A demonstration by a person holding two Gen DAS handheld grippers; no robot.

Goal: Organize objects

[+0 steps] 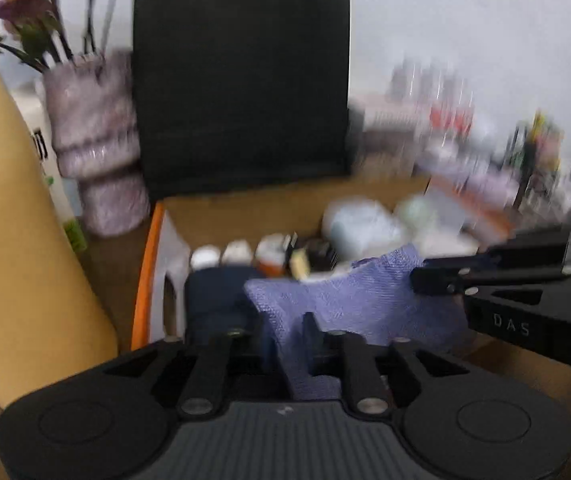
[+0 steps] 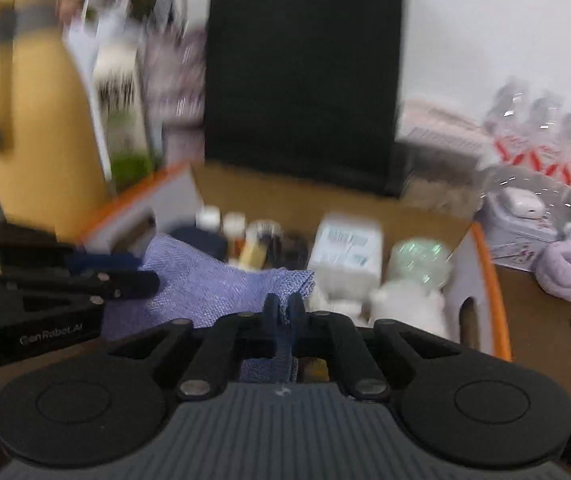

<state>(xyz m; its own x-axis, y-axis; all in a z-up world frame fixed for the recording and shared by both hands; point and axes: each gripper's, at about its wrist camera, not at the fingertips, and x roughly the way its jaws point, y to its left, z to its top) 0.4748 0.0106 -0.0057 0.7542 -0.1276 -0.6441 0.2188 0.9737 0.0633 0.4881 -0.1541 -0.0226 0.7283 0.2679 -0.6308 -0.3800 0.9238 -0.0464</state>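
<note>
Both grippers hold a purple-blue woven cloth (image 1: 349,296) over an open cardboard box (image 1: 245,208) with an orange rim. My left gripper (image 1: 285,332) is shut on the cloth's near left corner. My right gripper (image 2: 284,308) is shut on its right corner; it shows from the side in the left wrist view (image 1: 425,280). The cloth (image 2: 213,280) sags between them. The left gripper (image 2: 149,282) shows from the side in the right wrist view. Both views are blurred by motion.
The box (image 2: 489,264) holds small bottles (image 2: 221,220), a white carton (image 2: 345,252), a pale green jar (image 2: 417,260) and a dark blue item (image 1: 213,292). Behind stand a black bag (image 1: 241,80), a yellow flask (image 2: 41,120) and a vase (image 1: 93,140). Water bottles (image 2: 541,140) and a lilac towel (image 2: 565,272) are right.
</note>
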